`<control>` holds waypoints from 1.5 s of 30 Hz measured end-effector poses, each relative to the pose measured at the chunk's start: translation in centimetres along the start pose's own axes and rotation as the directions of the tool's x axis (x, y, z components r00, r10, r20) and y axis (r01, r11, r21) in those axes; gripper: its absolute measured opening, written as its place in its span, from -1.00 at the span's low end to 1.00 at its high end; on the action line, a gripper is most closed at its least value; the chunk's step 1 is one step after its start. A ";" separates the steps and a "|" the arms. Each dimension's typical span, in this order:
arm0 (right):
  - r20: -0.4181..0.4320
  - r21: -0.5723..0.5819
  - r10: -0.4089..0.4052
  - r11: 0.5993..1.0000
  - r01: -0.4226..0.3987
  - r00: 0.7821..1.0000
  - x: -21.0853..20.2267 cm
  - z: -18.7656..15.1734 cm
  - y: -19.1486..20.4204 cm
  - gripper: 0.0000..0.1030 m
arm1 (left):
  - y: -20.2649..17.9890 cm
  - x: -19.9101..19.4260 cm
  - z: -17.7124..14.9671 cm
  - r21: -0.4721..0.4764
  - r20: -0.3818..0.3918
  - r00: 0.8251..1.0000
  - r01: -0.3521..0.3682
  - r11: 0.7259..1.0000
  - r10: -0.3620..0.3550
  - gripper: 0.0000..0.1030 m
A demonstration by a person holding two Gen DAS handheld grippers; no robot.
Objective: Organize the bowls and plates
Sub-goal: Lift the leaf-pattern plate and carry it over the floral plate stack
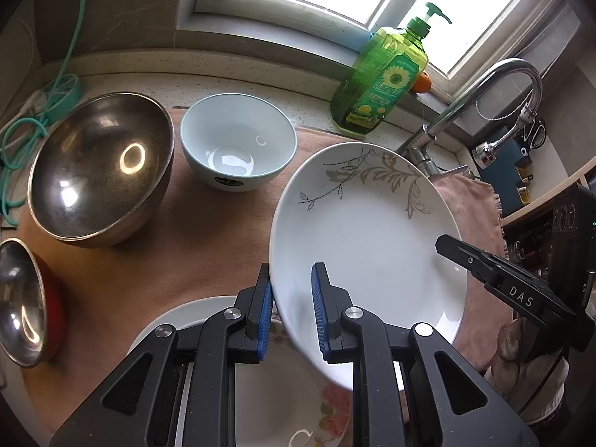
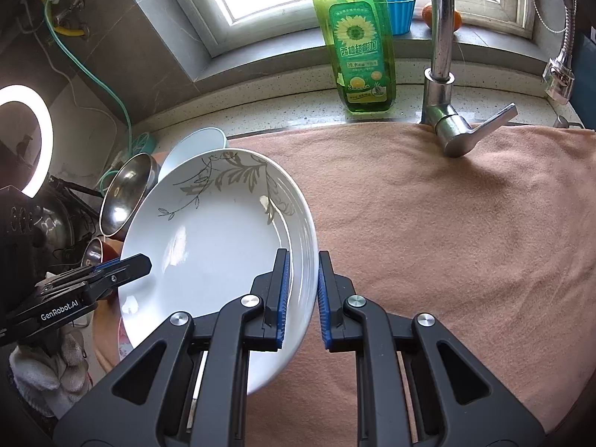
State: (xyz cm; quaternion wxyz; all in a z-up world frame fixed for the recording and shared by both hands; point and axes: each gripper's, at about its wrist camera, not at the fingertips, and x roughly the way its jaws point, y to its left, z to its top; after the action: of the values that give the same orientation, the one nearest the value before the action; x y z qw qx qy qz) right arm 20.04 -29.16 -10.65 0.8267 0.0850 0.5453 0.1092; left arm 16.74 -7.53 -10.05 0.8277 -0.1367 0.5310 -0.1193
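White china with a grey leaf pattern, the plate (image 1: 367,223) hangs tilted in the air between my two grippers. My left gripper (image 1: 292,311) is clamped on its near left rim, and my right gripper (image 2: 301,298) is clamped on the opposite rim. Below lies a peach towel (image 2: 447,231) spread over the counter. On it, to the left, stand a large steel bowl (image 1: 100,167), a pale blue bowl (image 1: 238,141) and a flowered plate (image 1: 290,391). A green soap bottle (image 2: 359,37) stands by the tap (image 2: 443,74).
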 end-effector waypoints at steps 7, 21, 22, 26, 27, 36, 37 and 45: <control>-0.020 -0.018 0.009 1.000 -0.009 1.000 -0.2 -2.1 2.6 -0.72 | 2.1 -1.5 -1.5 -0.014 -0.004 1.000 -0.001 1.000 0.001 -0.65; -0.112 -0.055 0.029 0.998 -0.036 0.993 1.1 -6.4 6.9 -0.72 | 6.2 -3.4 -4.7 -0.054 -0.013 0.999 -0.035 0.998 0.035 -0.65; -0.117 -0.056 0.031 0.998 -0.038 0.993 1.2 -6.7 7.1 -0.72 | 6.4 -3.5 -4.9 -0.054 -0.013 0.999 -0.039 0.998 0.038 -0.65; -0.135 -0.068 0.032 0.997 -0.042 0.990 1.3 -7.8 8.0 -0.72 | 7.0 -3.8 -5.9 -0.053 -0.019 0.998 -0.052 0.997 0.051 -0.65; -0.139 -0.071 0.032 0.997 -0.042 0.990 1.3 -8.1 8.2 -0.72 | 7.2 -3.8 -6.2 -0.060 -0.023 0.998 -0.053 0.997 0.052 -0.65; -0.164 -0.097 0.014 0.995 -0.030 0.986 1.6 -9.6 9.2 -0.72 | 8.2 -3.7 -7.9 -0.072 -0.043 0.997 -0.066 0.995 0.063 -0.65; -0.166 -0.098 0.012 0.995 -0.028 0.986 1.7 -9.8 9.3 -0.72 | 8.3 -3.7 -8.0 -0.068 -0.042 0.997 -0.069 0.995 0.066 -0.65; -0.179 -0.107 -0.007 0.994 -0.012 0.984 2.1 -10.6 9.6 -0.72 | 8.5 -3.6 -8.6 -0.063 -0.045 0.996 -0.080 0.995 0.077 -0.65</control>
State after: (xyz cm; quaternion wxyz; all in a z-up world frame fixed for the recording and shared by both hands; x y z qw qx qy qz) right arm 10.23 -19.15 -14.21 0.7777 0.0309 0.6105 0.1466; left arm 7.89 0.83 -13.40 0.8154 -0.1400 0.5571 -0.0721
